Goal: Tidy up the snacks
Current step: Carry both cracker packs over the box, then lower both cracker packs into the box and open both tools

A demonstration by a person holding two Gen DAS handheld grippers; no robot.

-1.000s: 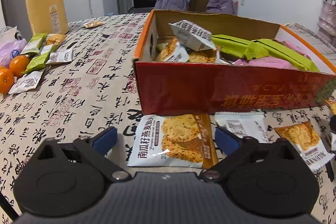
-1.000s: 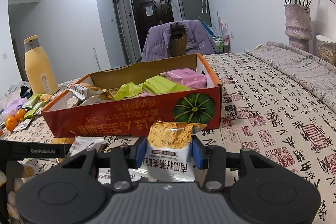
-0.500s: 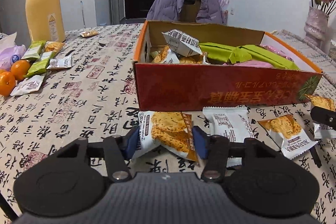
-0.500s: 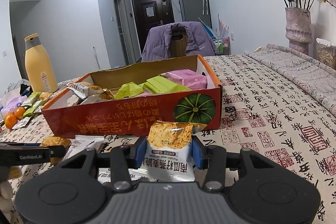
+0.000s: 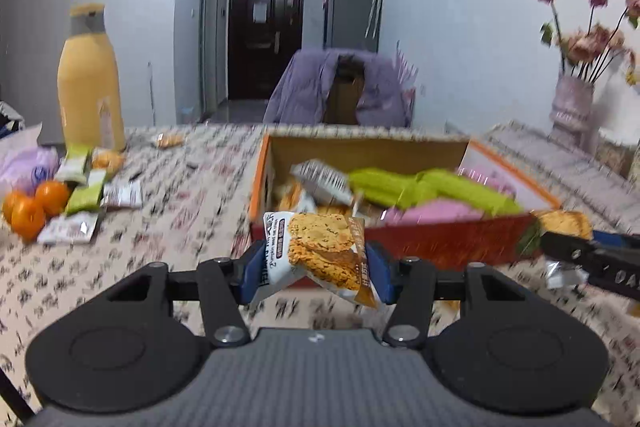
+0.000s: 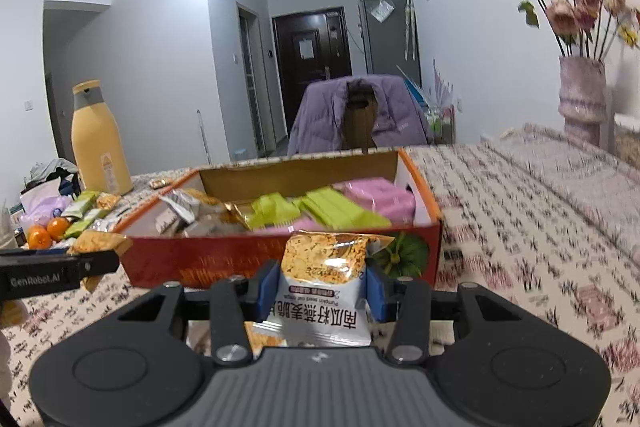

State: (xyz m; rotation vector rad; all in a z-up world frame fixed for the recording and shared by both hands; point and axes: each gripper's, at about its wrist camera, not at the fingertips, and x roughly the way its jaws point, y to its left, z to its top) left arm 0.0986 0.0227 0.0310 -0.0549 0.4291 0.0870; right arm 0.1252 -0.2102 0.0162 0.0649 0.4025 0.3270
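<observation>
The left gripper (image 5: 314, 269) is clamped on a cookie packet (image 5: 320, 253); its blue pads (image 5: 253, 271) press both side edges, and the packet is buckled into a tent shape between them, standing up and tilted above the fingertips. This gripper's jaws have just been closing, and the packet is what sits between them. Directly beyond the fingertips stands the red snack box (image 5: 440, 237), its near wall just behind the held packet, its open top showing green packets (image 5: 424, 189) and a pink packet (image 5: 432, 215) further in. Far off to the gripper's left lie oranges (image 5: 30, 209), loose snack packets (image 5: 86, 197) and a tall yellow bottle (image 5: 90, 87) on the patterned tablecloth (image 5: 168, 211).

The right gripper (image 6: 322, 285) is likewise closed on a second cookie packet (image 6: 324, 287), held upright between its blue pads (image 6: 269, 287) with the printed text upside down (the cookie picture faces the camera). The box (image 6: 280, 261) is immediately ahead of this gripper too, the near wall just past the packet's top edge. To its left, the other gripper's black finger (image 6: 60, 271) reaches in with an orange packet edge at its tip, in front of the box's left corner. Beyond the box, a chair draped in a purple jacket (image 6: 360, 115); to the far right, a vase of flowers (image 6: 582, 95).
</observation>
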